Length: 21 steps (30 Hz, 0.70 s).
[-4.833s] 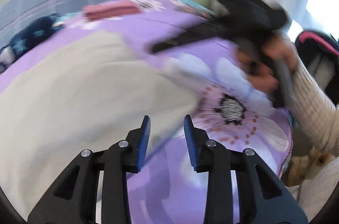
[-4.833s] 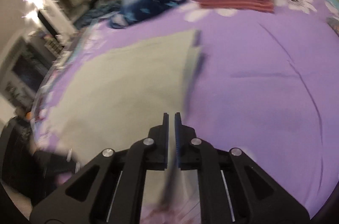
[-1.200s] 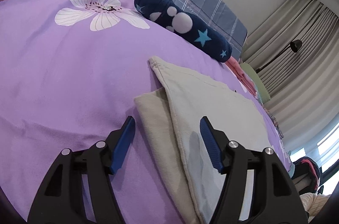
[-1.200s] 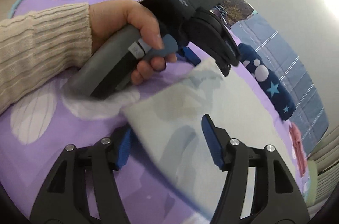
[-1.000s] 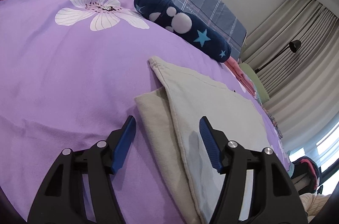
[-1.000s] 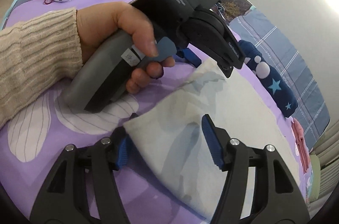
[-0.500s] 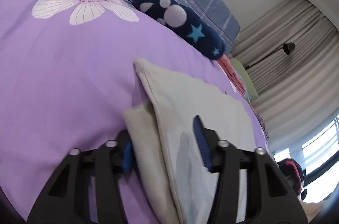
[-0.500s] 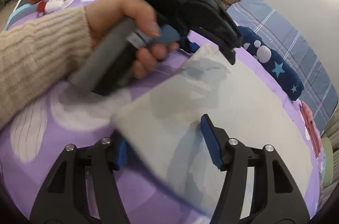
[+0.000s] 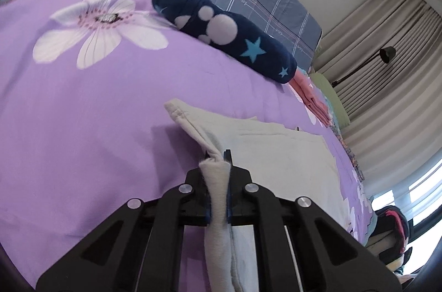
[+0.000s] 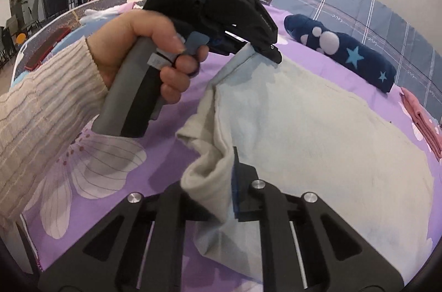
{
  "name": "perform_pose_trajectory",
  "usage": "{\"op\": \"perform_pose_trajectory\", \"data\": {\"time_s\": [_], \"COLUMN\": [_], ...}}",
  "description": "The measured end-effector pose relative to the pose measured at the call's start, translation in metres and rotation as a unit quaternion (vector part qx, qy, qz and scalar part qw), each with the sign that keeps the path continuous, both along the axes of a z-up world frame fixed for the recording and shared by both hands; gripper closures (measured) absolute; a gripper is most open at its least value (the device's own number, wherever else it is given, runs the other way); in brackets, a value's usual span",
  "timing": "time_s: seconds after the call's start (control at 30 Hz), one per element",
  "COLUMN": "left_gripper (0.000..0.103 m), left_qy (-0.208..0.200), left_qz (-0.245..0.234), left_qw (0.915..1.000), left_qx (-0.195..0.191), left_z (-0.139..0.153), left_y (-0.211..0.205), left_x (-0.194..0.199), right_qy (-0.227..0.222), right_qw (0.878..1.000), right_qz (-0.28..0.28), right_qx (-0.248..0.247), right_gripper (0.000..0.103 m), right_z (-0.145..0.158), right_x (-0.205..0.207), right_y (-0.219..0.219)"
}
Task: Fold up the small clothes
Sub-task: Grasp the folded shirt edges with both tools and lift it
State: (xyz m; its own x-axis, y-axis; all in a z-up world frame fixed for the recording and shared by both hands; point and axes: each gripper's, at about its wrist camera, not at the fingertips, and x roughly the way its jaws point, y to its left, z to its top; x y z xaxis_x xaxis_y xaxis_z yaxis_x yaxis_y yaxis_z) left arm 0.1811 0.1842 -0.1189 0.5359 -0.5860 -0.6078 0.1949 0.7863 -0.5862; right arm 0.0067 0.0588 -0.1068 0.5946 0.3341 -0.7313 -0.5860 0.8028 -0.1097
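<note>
Both grippers, open around the cloth edge a second ago, have just been closing and are now pinching it and lifting it slightly.

Left gripper [image 9: 216, 176] and right gripper [image 10: 218, 181] are each clamping a bunched fold of the one cream garment [image 10: 317, 131], which is lying half-folded on the purple floral bedspread [image 9: 83, 104]; the left hand [image 10: 143, 49] is squeezing its trigger. Soft, light and limp, the fabric is likely to sag between grips, so holding it at the hemmed edge near two corners suits it. Counted: two grippers, one cream garment, one navy rolled garment [image 9: 226, 32], one pink folded stack [image 10: 420, 115].
</note>
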Motion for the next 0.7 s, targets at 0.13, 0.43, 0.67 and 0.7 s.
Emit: {"op": "perform_pose_trajectory", "data": {"time_s": [0.13, 0.43, 0.67, 0.7], "left_gripper": [0.096, 0.096, 0.096, 0.096], "left_qy": [-0.007, -0.034, -0.039, -0.039], "left_qz": [-0.003, -0.02, -0.036, -0.037], "left_qw": [0.9998, 0.9972, 0.9932, 0.9928], "left_qx": [0.02, 0.063, 0.103, 0.107], "left_z": [0.013, 0.05, 0.064, 0.065], "left_y": [-0.014, -0.067, -0.128, -0.136], "left_x": [0.0, -0.002, 0.004, 0.005], "right_qy": [-0.004, -0.003, -0.007, -0.008], "right_qw": [0.999, 0.994, 0.987, 0.985], "right_qz": [-0.017, -0.066, -0.1, -0.104], "right_qx": [0.027, 0.086, 0.128, 0.134], "right_gripper": [0.093, 0.094, 0.095, 0.095], "right_z": [0.016, 0.04, 0.049, 0.05], "right_x": [0.002, 0.006, 0.001, 0.001], "right_y": [-0.018, -0.08, -0.134, -0.142]}}
